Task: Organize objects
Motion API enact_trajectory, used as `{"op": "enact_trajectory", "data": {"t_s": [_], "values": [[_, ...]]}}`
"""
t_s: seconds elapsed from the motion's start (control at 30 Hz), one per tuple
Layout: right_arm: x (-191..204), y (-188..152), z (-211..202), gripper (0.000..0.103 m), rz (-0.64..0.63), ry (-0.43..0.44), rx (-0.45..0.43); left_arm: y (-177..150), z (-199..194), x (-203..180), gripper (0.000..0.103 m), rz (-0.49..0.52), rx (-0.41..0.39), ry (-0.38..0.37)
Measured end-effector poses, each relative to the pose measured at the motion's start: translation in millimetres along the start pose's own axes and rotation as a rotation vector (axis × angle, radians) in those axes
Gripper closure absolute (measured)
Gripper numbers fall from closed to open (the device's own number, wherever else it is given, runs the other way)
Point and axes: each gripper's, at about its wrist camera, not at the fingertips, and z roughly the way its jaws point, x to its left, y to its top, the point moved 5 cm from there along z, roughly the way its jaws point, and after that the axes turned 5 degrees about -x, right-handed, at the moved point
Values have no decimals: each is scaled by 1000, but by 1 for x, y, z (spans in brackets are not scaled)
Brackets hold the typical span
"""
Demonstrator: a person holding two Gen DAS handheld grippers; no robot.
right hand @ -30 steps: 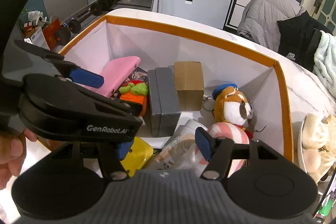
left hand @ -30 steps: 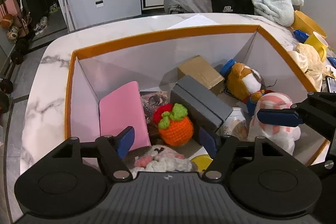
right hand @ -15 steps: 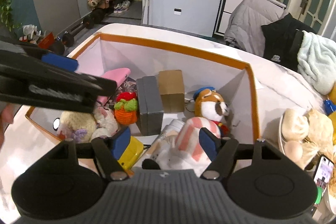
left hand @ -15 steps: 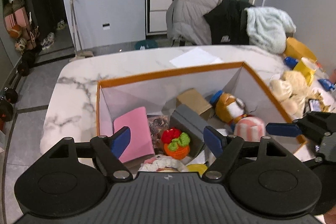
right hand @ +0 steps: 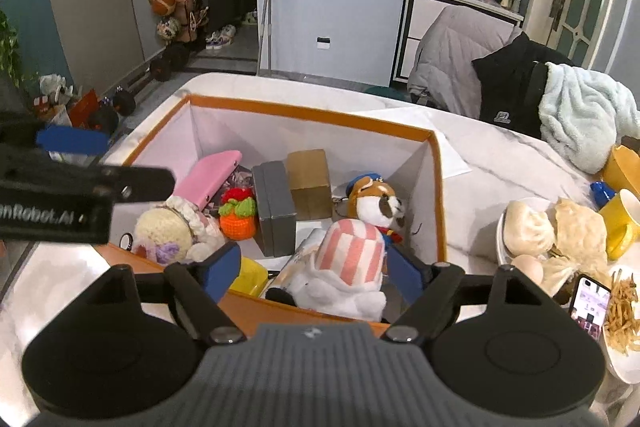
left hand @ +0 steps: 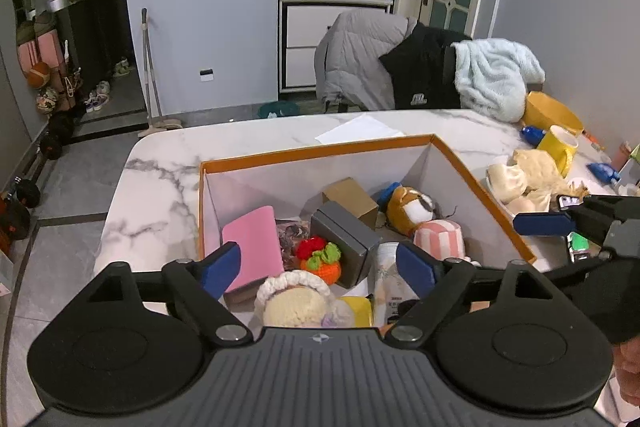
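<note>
Black claw (left hand: pixel 318 269), blue fingertips (left hand: pixel 220 269)

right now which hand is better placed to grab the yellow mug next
Right. The yellow mug stands outside the box on the right, nearer the open right tongs; the open left tongs hang over the box's left half.

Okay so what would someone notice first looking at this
Probably the orange-rimmed box on the marble table, crammed with toys. An orange crochet fruit sits mid-box beside a grey case, and a pink-striped plush lies nearest the open right gripper.
</note>
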Motion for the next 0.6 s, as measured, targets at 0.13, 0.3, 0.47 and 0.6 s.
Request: {"op": "enact_trajectory", "data": {"t_s": [0.13, 0.3, 0.47, 0.6], "values": [[-5, 3, -17, 18, 20, -8, -38, -3, -15, -2, 0, -13, -36, 14], [-8, 10, -44, 13, 12, -31, -101, -4, -34, -11, 0, 0, -83, 37], [-13, 10, -71, 10, -4, -68, -175, -12, -45, -20, 0, -18, -90, 58], [-22, 4, -89, 8, 13, -85, -209, -20, -50, -28, 0, -22, -96, 79]]}}
